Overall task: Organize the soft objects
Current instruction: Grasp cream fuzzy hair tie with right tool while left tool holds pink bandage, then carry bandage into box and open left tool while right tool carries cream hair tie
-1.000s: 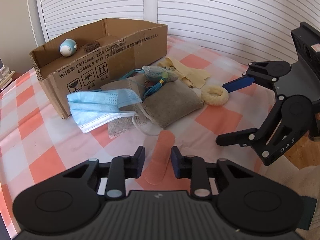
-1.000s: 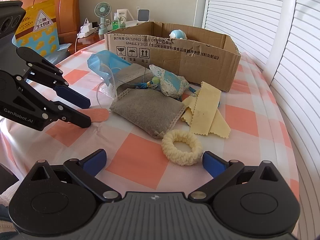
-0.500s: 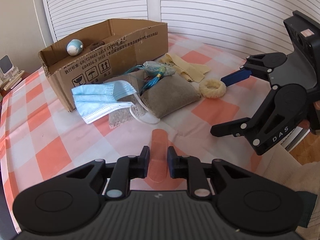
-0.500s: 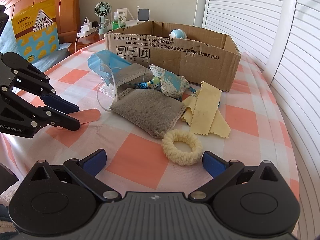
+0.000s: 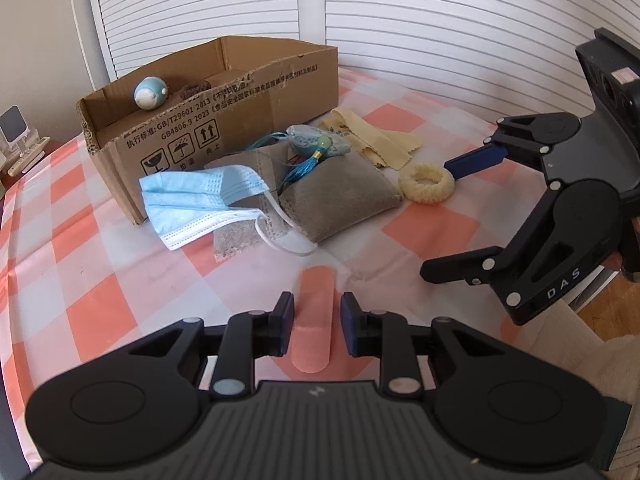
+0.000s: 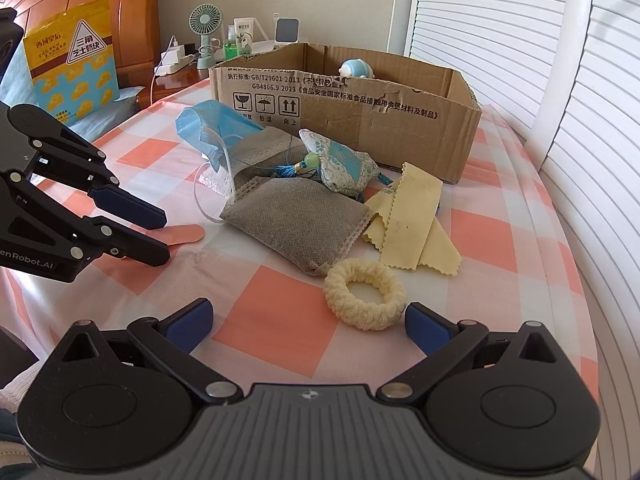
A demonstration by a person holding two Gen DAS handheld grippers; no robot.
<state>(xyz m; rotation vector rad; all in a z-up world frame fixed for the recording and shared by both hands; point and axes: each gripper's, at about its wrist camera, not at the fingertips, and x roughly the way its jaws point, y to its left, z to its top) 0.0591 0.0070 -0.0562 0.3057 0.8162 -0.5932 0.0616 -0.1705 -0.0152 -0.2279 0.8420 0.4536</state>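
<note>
since a second ago the left gripper (image 5: 316,330) narrowed, still unclosed, around the plaster (image 5: 314,316); flat strip could slip; right gripper (image 6: 308,320) gapes

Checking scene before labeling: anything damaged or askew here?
The box has a ragged, torn front rim. The mask lies crumpled against the grey pouches, one ear loop trailing across them. The rest is just an unsorted pile.

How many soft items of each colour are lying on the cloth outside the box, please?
Blue: 2, face mask and patterned sachet
Grey: 2, pouch and pouch
Yellow: 2, cloth and scrunchie
Pink: 1, bandage strip
Total: 7
</note>
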